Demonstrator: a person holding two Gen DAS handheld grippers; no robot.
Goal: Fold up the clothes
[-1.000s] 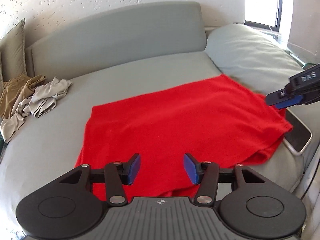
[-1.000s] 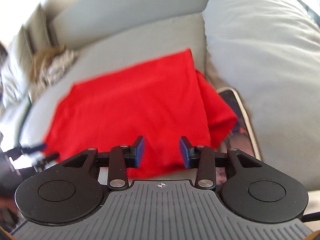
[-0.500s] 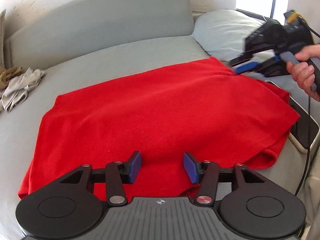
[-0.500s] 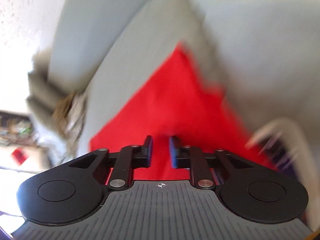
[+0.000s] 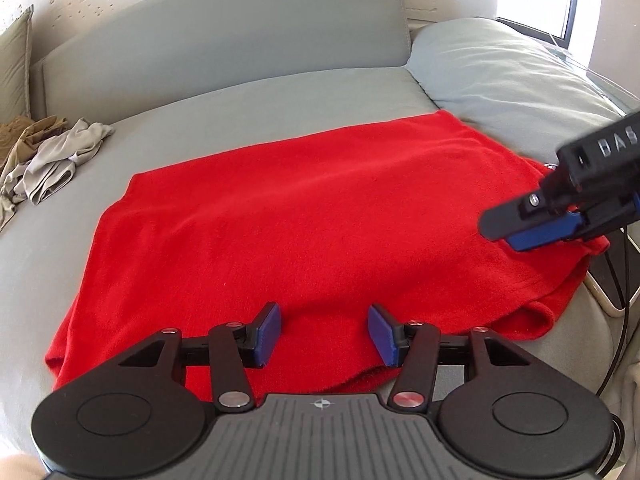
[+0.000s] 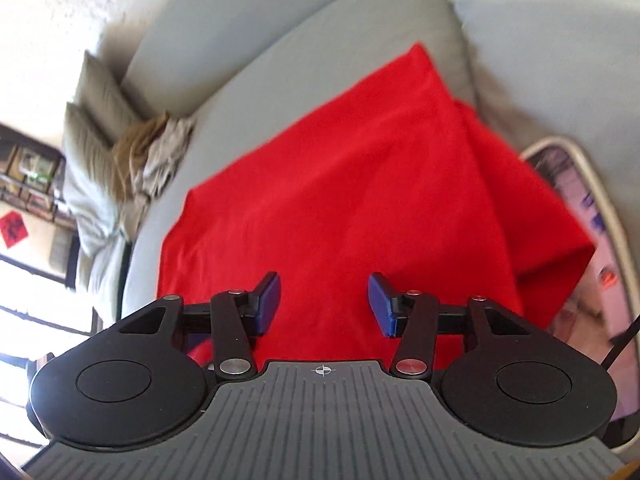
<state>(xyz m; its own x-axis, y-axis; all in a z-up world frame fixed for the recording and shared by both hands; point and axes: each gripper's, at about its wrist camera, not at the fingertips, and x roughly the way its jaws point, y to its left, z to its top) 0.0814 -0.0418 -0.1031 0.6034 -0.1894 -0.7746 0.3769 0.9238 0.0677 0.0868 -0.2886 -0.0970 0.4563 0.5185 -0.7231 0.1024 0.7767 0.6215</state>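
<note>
Left gripper (image 5: 323, 334), right gripper (image 6: 323, 305): black linkage arms, blue jaw pads, silver screws, ribbed grey base.

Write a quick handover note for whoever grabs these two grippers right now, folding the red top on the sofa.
Left gripper: open, empty, over the near edge of the red garment.
Right gripper: open, empty, above the garment's right side, by the tablet that the cloth partly covers.
The garment lies fairly flat on the grey sofa; its right edge looks doubled over. Other clothes sit crumpled at the far left.
Left to do: grip the garment and carry on folding; then the pile.
</note>
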